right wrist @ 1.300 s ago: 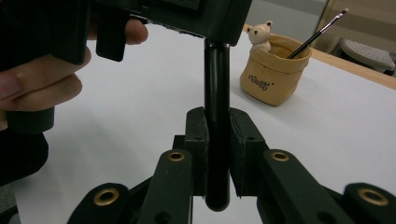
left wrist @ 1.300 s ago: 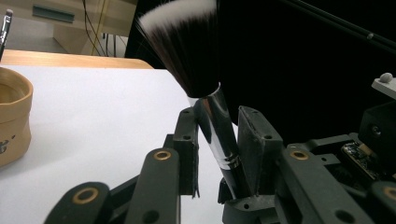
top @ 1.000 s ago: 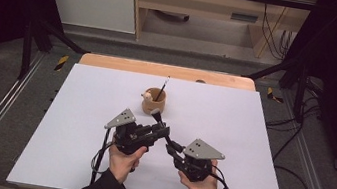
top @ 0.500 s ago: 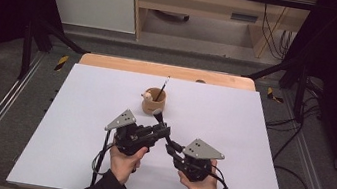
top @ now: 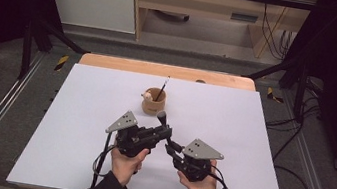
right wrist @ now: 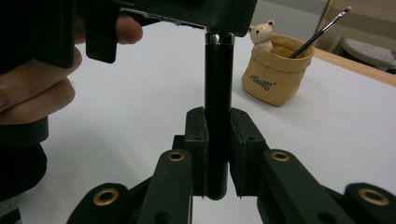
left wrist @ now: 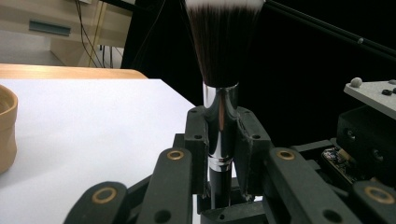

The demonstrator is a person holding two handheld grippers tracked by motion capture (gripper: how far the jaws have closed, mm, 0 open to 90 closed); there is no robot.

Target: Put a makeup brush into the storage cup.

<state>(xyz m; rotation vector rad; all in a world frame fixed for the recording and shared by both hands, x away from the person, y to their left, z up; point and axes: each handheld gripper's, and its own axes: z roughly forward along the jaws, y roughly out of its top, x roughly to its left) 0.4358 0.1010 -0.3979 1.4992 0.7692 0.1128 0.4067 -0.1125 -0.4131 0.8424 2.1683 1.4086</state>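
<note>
Left claw [left wrist: 219, 140] just closed onto chrome ferrule of black-handled, dark-bristled makeup brush [top: 162, 120]; right claw [right wrist: 217, 149] clamped on its handle above white desk [top: 252, 127].

Both tongs, left [top: 166, 133] and right [top: 168, 147], apparently grip one brush [top: 162, 120] (bristles up) near a tan cup [top: 153, 103].

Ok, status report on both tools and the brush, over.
Left tool just closing, pads now on the makeup brush ferrule. Right tool shut on its black handle. Bear cup beyond, white table between; nothing in the way.
</note>
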